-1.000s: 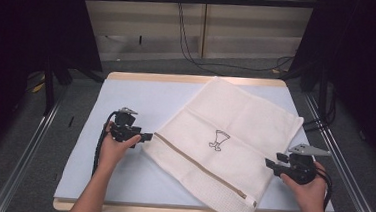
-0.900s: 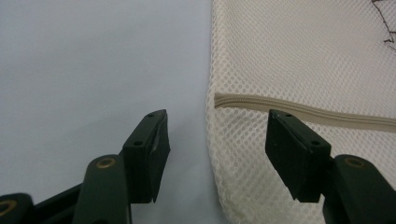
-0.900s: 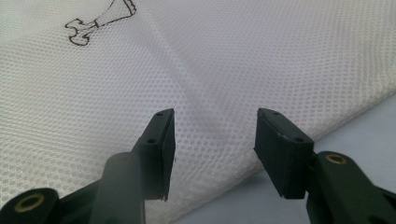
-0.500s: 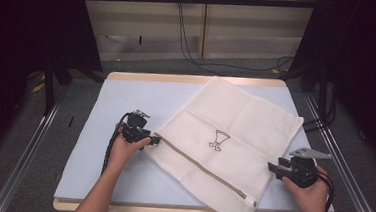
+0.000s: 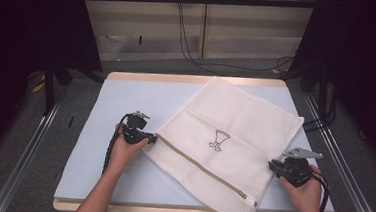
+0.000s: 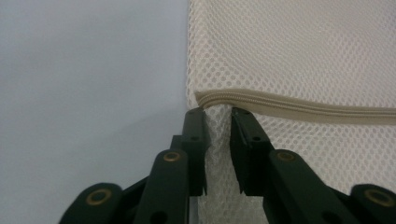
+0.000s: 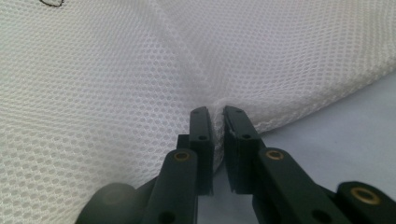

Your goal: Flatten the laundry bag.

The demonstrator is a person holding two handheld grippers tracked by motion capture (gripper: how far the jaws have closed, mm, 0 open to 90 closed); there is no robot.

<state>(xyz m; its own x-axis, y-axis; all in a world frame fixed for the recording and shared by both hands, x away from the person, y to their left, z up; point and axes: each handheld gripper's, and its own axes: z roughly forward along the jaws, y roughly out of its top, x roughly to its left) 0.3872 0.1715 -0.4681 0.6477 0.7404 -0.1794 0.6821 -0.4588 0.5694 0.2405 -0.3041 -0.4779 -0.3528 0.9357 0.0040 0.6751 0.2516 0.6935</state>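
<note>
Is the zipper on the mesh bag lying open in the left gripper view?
No, the zipper runs as one closed tan band across the mesh bag.

Both my grippers pinched down, hands low at the table.

My left gripper (image 5: pixel 146 139) has just been closing, mesh bunched between its jaws; my right gripper (image 5: pixel 278 168) likewise, jaws nipping fabric. Forearms reach in from below, wrists level.

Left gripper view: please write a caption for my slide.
Left gripper pinching the mesh bag just below its zipper.
</note>
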